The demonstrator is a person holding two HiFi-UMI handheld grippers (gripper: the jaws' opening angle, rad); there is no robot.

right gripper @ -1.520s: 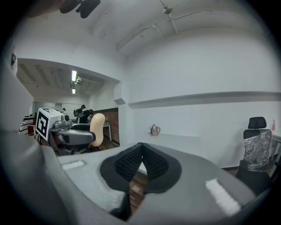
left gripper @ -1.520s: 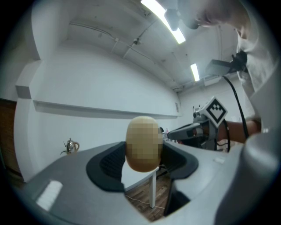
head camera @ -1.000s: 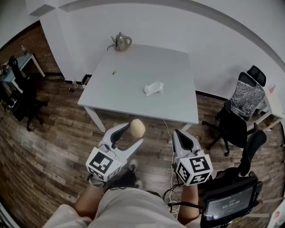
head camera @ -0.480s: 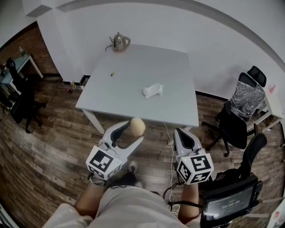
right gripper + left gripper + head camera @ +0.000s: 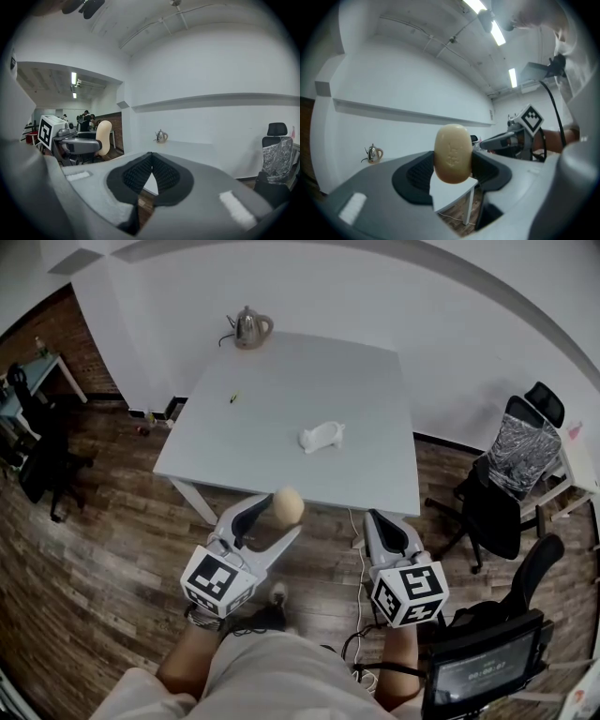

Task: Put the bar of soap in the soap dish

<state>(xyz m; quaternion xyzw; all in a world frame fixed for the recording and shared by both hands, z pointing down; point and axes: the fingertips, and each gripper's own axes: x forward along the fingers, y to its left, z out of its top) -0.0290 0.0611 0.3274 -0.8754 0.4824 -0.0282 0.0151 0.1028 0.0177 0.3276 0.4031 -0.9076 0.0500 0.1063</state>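
Kettle: far left corner of table.
Left gripper: clenched on bar of soap, held short of the table's near edge.
Soap dish: on table, well apart from soap.
Right gripper: jaws pressed together, empty.

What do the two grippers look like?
The left gripper and right gripper are pale grey, each with two tapering jaws lined with black ribbed pads and a white cube bearing black square markers. A black cable hangs by the right one.

grey black-padded tongs, beige shorts
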